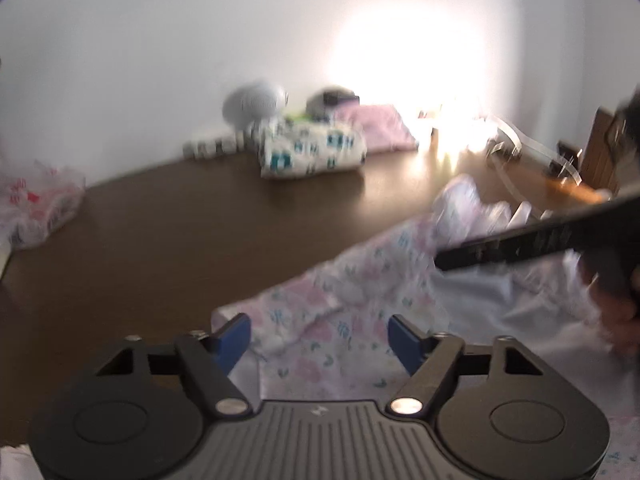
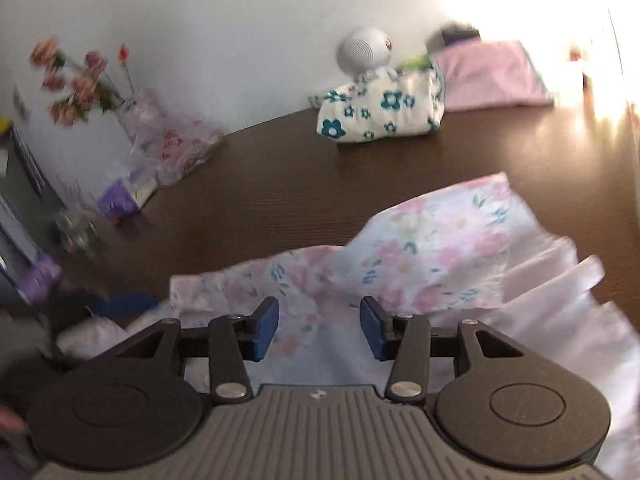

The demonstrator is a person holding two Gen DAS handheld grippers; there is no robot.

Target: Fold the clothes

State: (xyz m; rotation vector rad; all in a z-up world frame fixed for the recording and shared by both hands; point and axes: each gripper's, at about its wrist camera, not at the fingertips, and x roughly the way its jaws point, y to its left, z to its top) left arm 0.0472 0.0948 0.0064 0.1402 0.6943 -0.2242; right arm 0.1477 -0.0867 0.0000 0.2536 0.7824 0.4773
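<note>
A pale garment with pink and blue flowers [image 1: 352, 304] lies crumpled on the dark wooden table [image 1: 180, 232]. My left gripper [image 1: 320, 340] is open and empty, its blue pads just above the garment's near edge. The right gripper's black body [image 1: 540, 240] crosses the right of the left wrist view. In the right wrist view the garment [image 2: 432, 248] spreads ahead with a pleated pale hem at the right. My right gripper [image 2: 320, 326] is open and empty over the garment. The left gripper's blue pad [image 2: 128, 304] shows at the left.
At the table's back lie a folded white cloth with teal flowers [image 2: 384, 112], a folded pink cloth [image 2: 492, 76] and a white round robot toy [image 2: 364, 52]. A plastic bag [image 2: 172, 144], flowers [image 2: 76, 84] and a glass [image 2: 76, 224] stand at the left.
</note>
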